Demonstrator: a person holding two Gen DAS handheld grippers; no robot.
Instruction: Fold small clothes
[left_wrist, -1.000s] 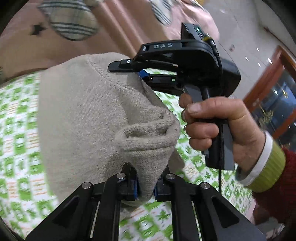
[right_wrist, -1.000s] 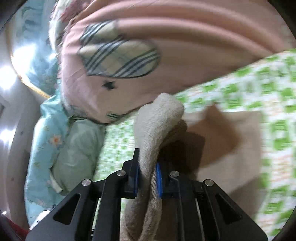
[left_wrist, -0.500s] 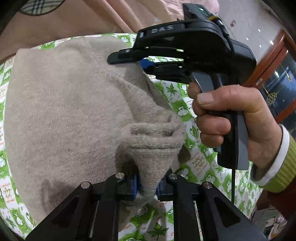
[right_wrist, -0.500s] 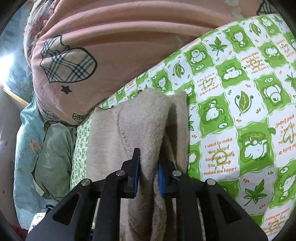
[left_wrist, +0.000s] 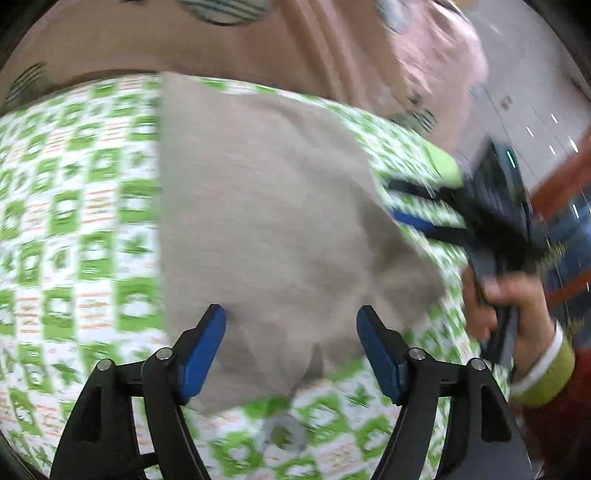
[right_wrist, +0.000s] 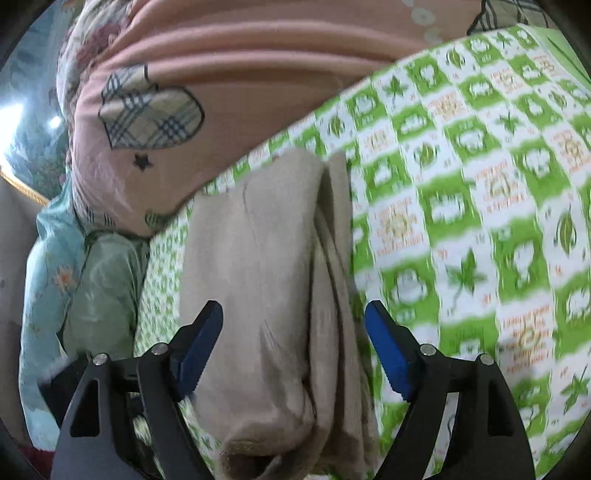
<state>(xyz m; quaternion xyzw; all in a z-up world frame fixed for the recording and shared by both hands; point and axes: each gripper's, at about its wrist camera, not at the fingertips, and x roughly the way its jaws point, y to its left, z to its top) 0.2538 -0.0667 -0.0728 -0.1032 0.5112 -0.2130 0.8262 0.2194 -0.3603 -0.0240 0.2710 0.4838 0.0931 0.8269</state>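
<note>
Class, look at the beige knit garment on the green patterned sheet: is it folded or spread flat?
Folded: the beige knit garment shows stacked layers along its edge in the right wrist view.

Motion-blurred bedsheet print (left_wrist: 66, 221); beige garment's (right_wrist: 258, 277) near end cropped.

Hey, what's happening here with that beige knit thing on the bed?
A person is folding a small beige knit garment on a green-and-white patterned sheet, with a handheld gripper in each hand. Both the left gripper and the right gripper are opening, their blue pads clear of the cloth, so the garment lies doubled over on the sheet, held by neither. In the left camera's view the right gripper sits just off the garment's right edge. A pink quilt lies behind.
</note>
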